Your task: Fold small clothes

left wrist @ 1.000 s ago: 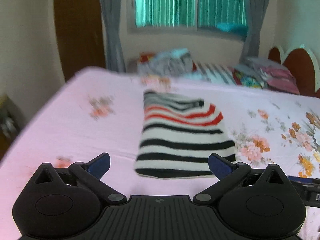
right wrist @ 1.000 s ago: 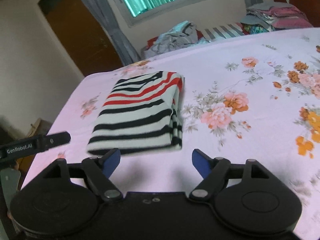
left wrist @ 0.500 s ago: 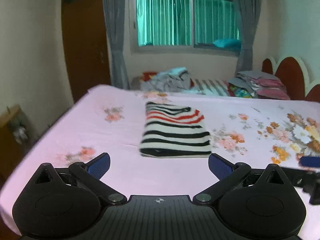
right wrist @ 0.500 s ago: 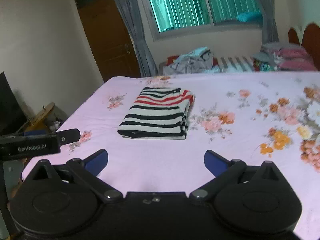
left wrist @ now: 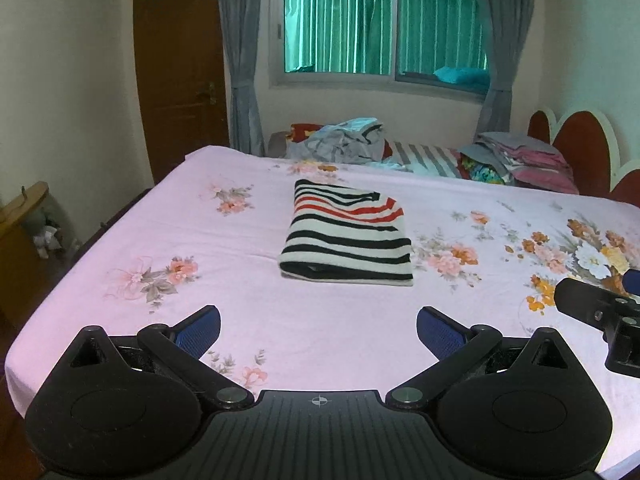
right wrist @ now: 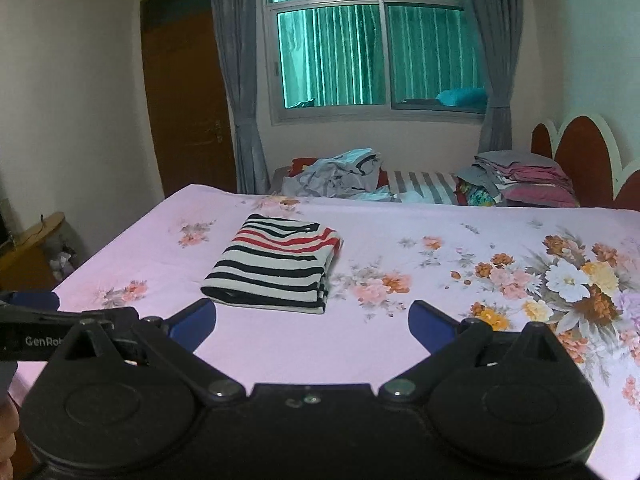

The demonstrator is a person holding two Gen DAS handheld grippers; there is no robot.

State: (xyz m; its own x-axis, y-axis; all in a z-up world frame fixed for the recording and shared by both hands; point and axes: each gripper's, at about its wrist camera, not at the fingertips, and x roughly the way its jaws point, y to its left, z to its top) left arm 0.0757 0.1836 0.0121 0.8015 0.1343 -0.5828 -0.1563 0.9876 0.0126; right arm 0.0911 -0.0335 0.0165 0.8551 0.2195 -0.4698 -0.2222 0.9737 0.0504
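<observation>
On the pink floral bed (left wrist: 168, 216) our striped top (left wrist: 347, 236) lies folded, well apart from us; it looks soft and light, best pinched at its thick near edge. Our left gripper (left wrist: 318, 330) and right gripper (right wrist: 312, 322) have fingers spread wide, holding nothing
</observation>
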